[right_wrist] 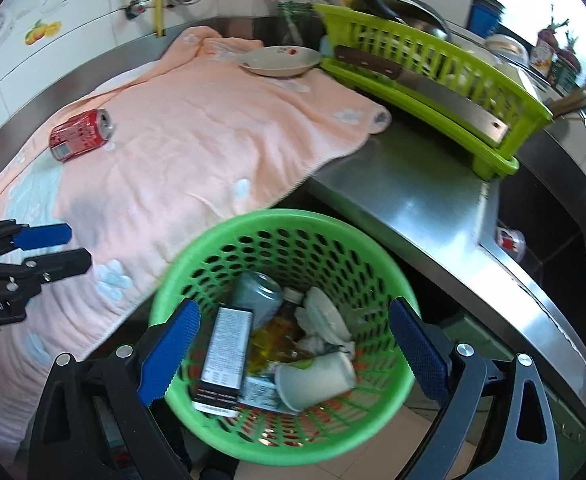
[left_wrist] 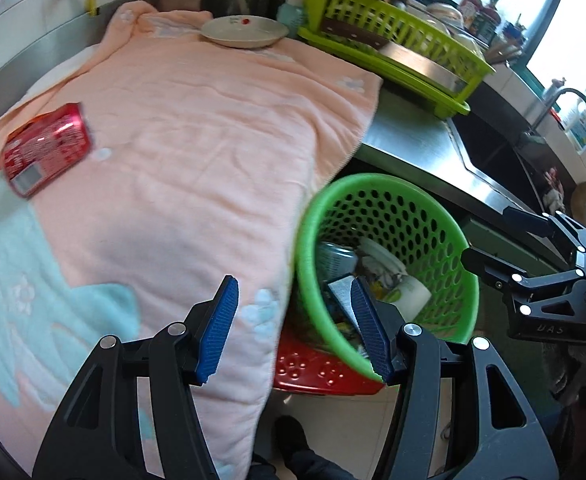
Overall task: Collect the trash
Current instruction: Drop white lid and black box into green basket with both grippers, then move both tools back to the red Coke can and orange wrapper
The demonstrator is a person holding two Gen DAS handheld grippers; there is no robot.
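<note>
Both grippers, left [left_wrist: 293, 328] and right [right_wrist: 293, 344], are spread and empty over the basket [right_wrist: 197, 264]; one can [right_wrist: 81, 133] waits near the towel's [right_wrist: 213, 140] left edge.

Left wrist view: above the near edge of the peach towel [left_wrist: 197, 152], facing across it toward the back wall, green basket [left_wrist: 389, 196] low to the right. Right wrist view: almost straight above the green basket [right_wrist: 285, 224], close, looking down into it, towel [right_wrist: 197, 152] beyond-left. Shared: towel, basket, red can [left_wrist: 47, 146] [right_wrist: 81, 133].
</note>
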